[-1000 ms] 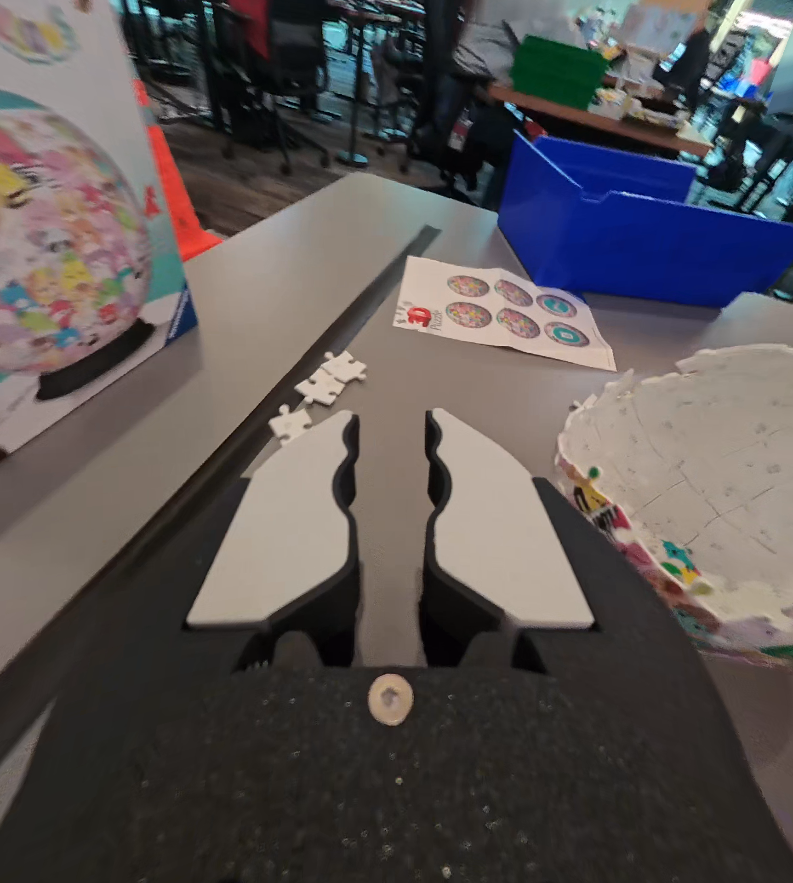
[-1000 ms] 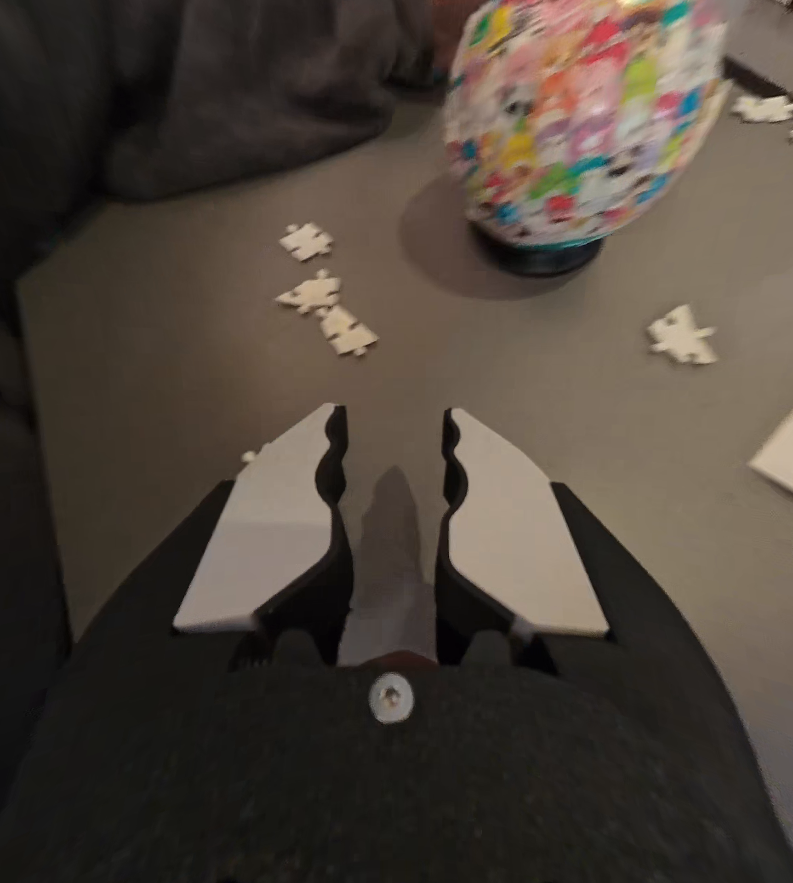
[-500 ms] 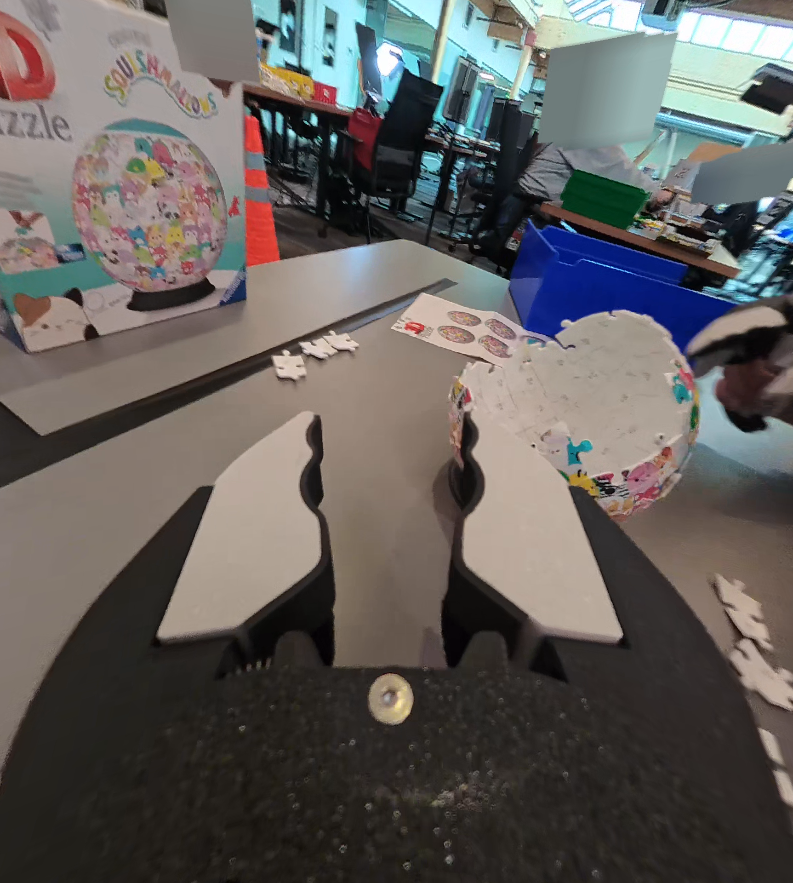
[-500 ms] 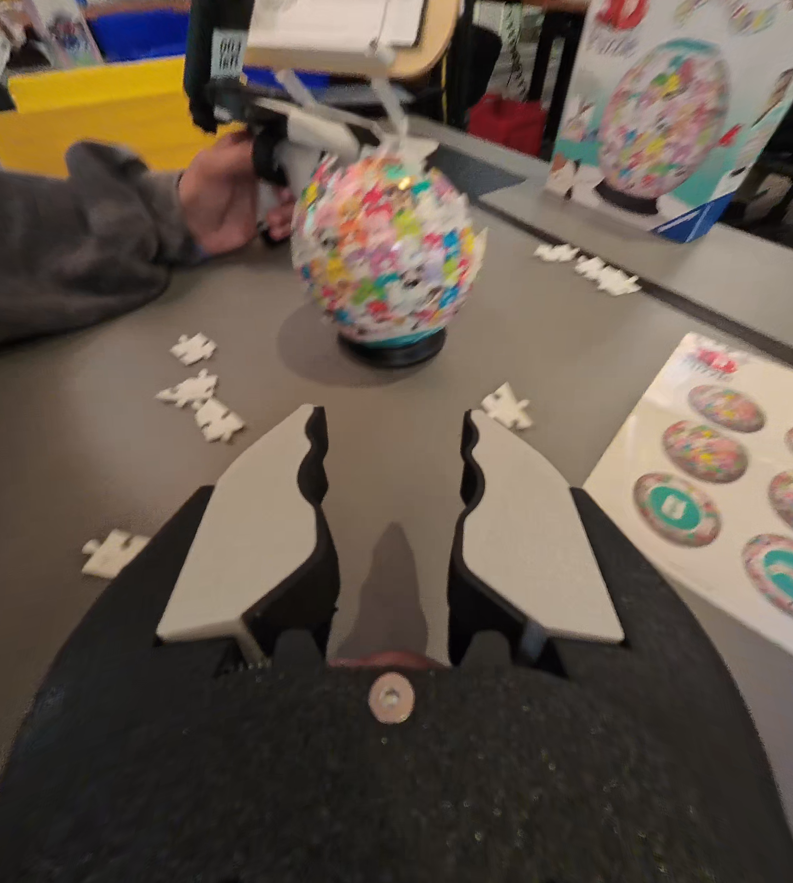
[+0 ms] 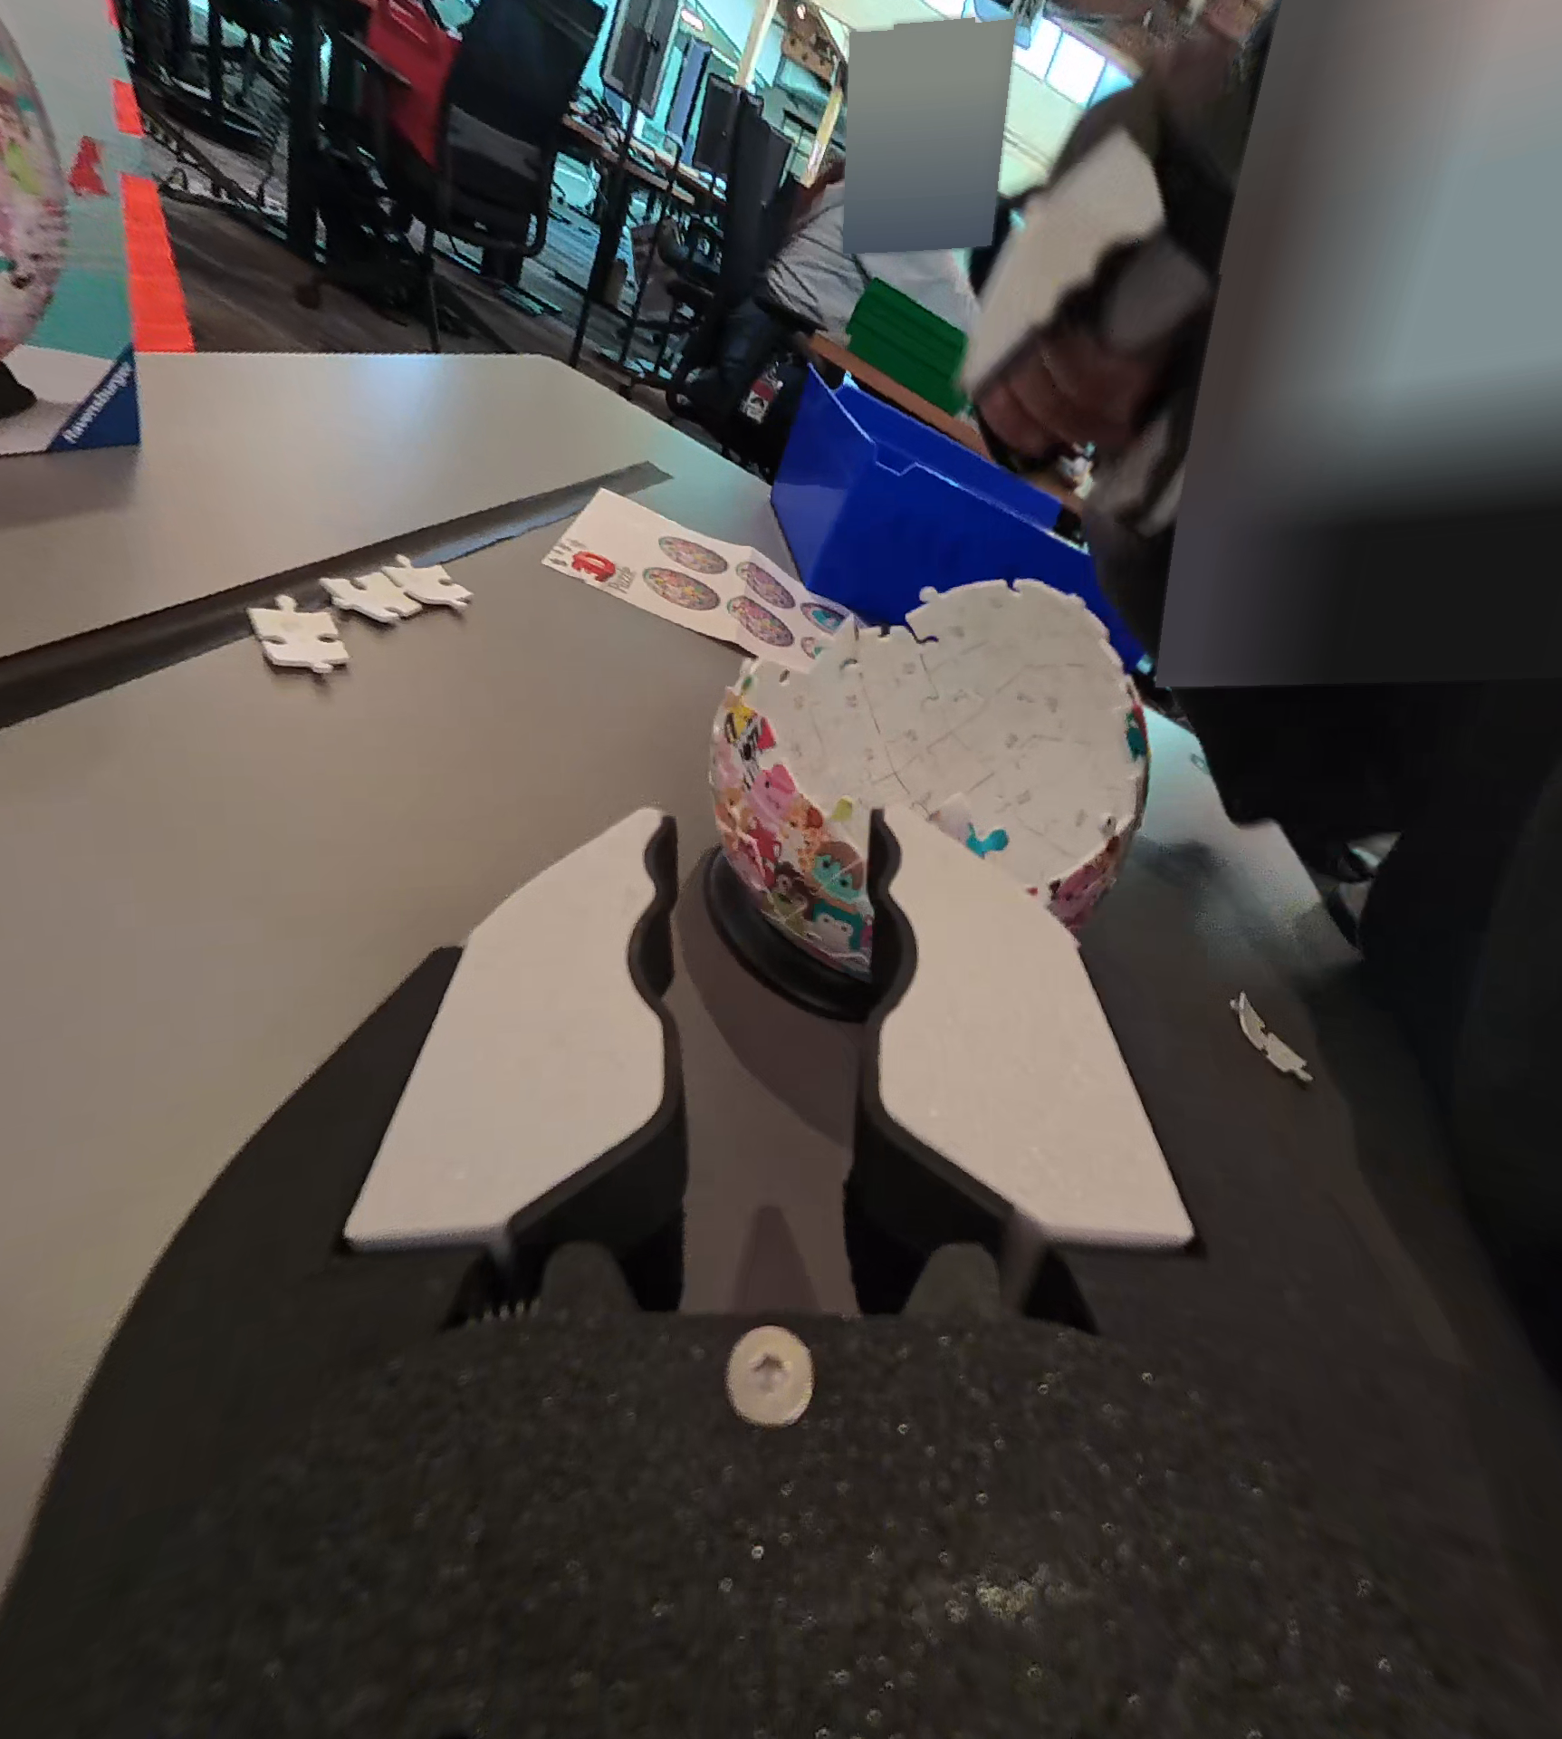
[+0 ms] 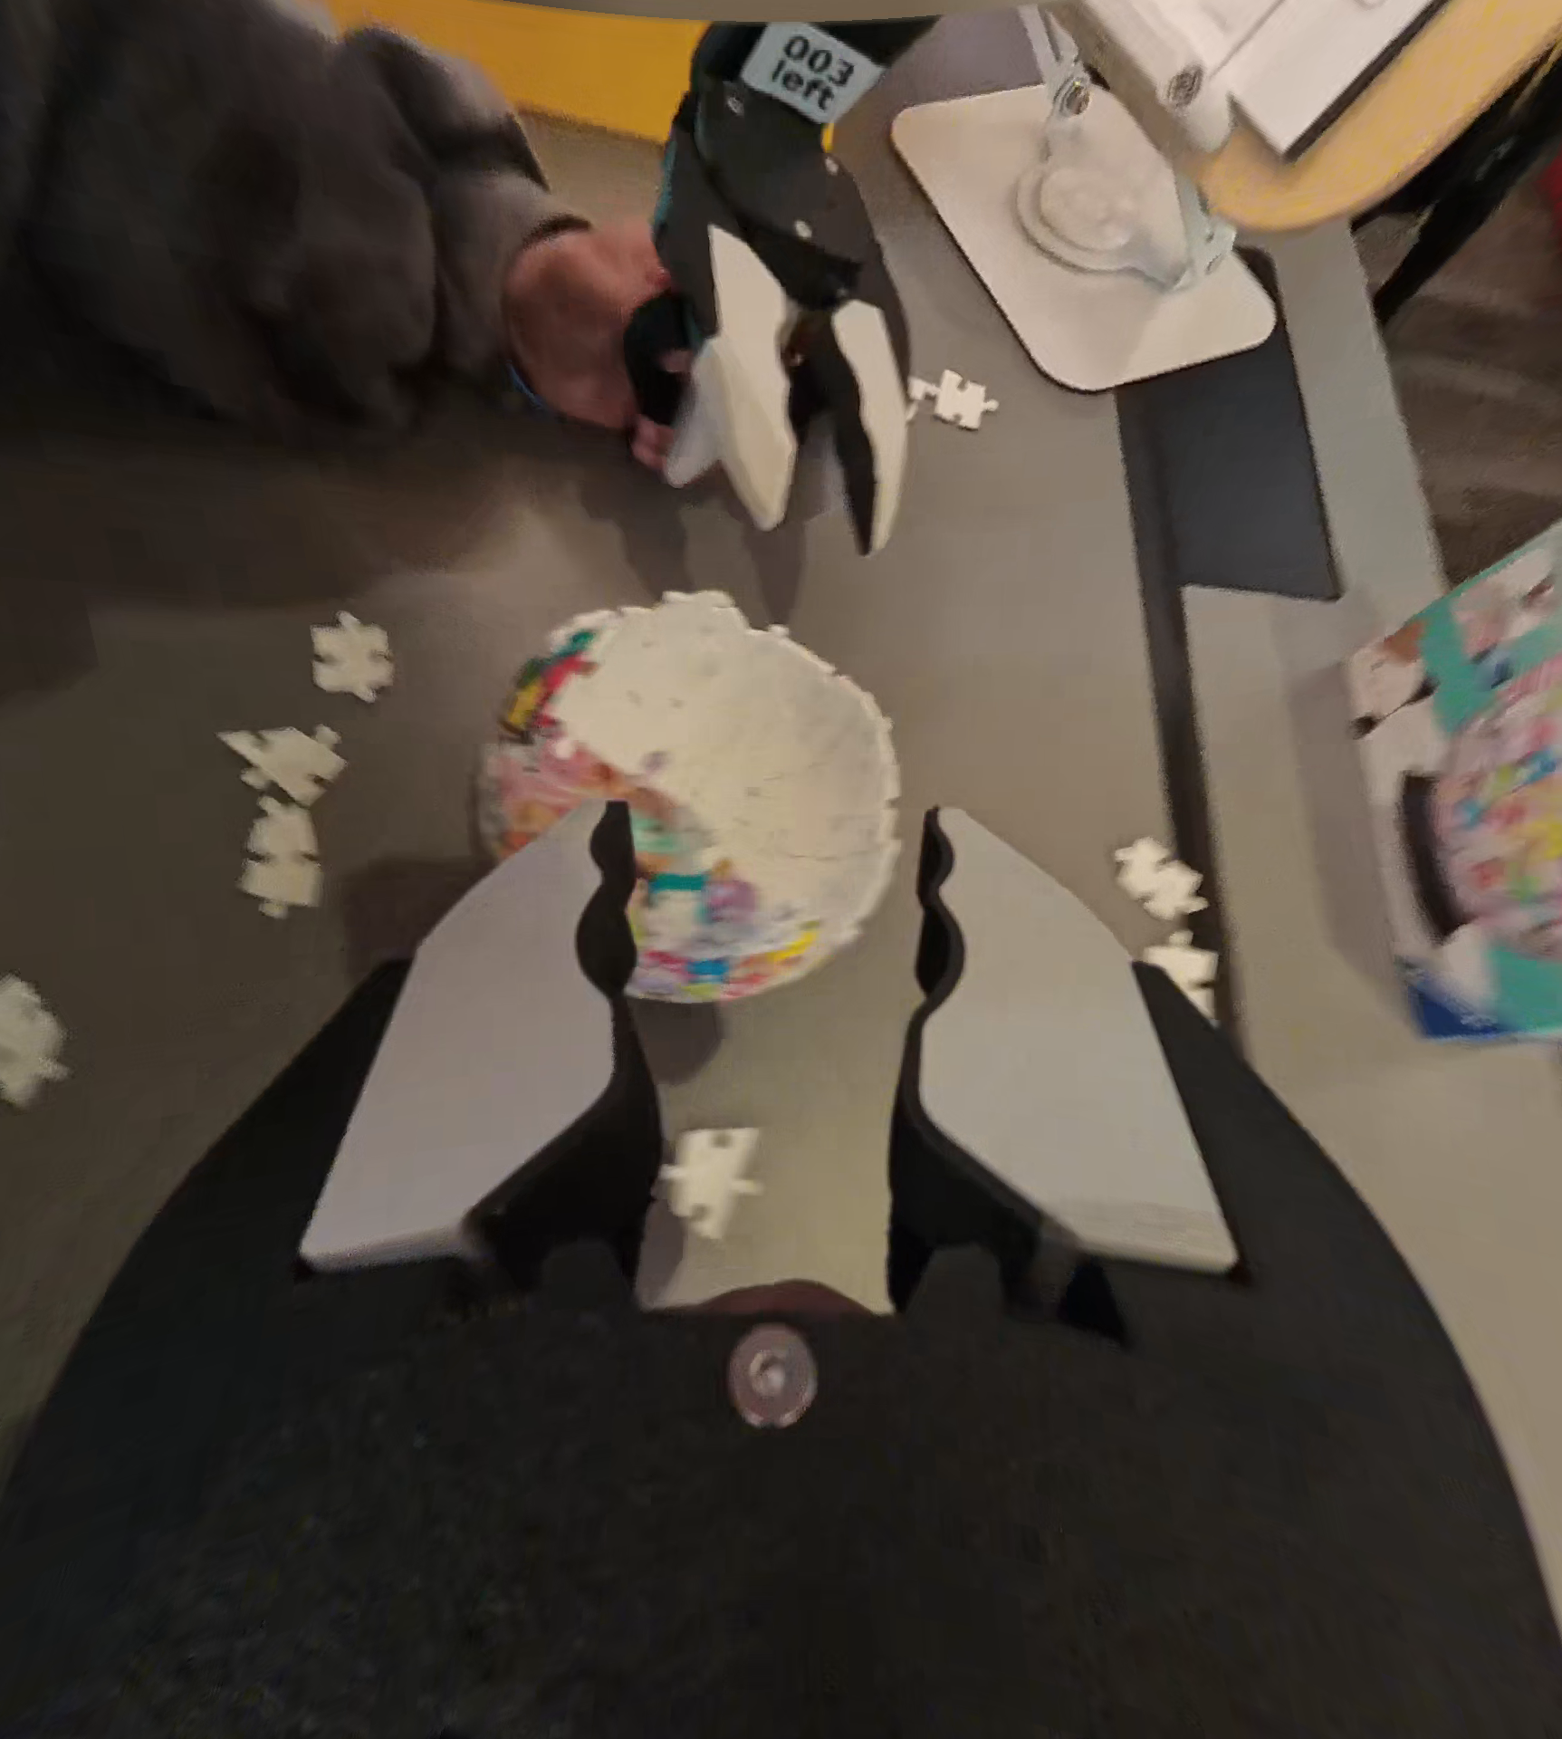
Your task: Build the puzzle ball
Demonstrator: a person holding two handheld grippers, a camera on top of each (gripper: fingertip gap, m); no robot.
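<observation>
The half-built puzzle ball sits on its black stand on the grey table; its white inside faces up and its outside is colourful. My left gripper is open and empty, low over the table, just short of the ball. The right wrist view shows it apart from the ball. My right gripper is open and empty above the ball, looking down on it. It shows blurred at the top right of the left wrist view. A loose white piece lies on the table under it.
Loose white pieces lie around the ball and by the table seam. The puzzle box stands beyond the seam. A leaflet and a blue bin lie behind the ball. A person's sleeve crosses the table. Tip to tip, the grippers are about 15 cm apart. The loose white piece lies around 15 cm away from my right fingertips.
My left gripper has swung to face the ball from close by and its jaws have narrowed. My right gripper has risen from table level to above the ball, its jaws wider.
</observation>
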